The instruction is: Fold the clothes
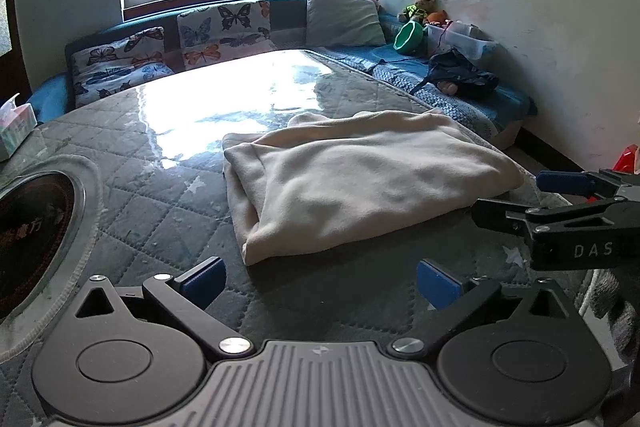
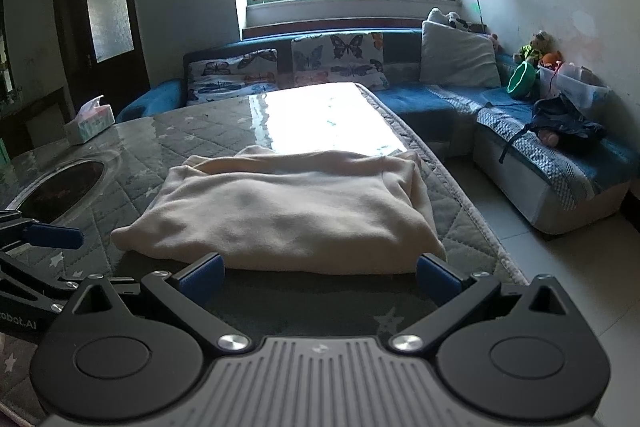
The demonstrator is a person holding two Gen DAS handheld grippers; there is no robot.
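A cream fleece garment (image 1: 360,187) lies folded into a thick rectangle on the quilted grey table cover (image 1: 160,211); it also shows in the right wrist view (image 2: 288,211). My left gripper (image 1: 320,283) is open and empty, just short of the garment's near left corner. My right gripper (image 2: 320,275) is open and empty, its blue pads at the garment's near edge. The right gripper shows from the side in the left wrist view (image 1: 520,199), beside the garment's right edge. The left gripper's blue finger (image 2: 52,237) shows at the left of the right wrist view.
A dark round inset (image 1: 32,239) sits in the table at the left. A tissue box (image 2: 90,125) stands at the far left corner. A blue sofa (image 2: 440,99) with cushions, a green bowl (image 2: 520,79), a clear bin and dark clothes wraps the far and right sides. Tiled floor (image 2: 560,287) lies right of the table.
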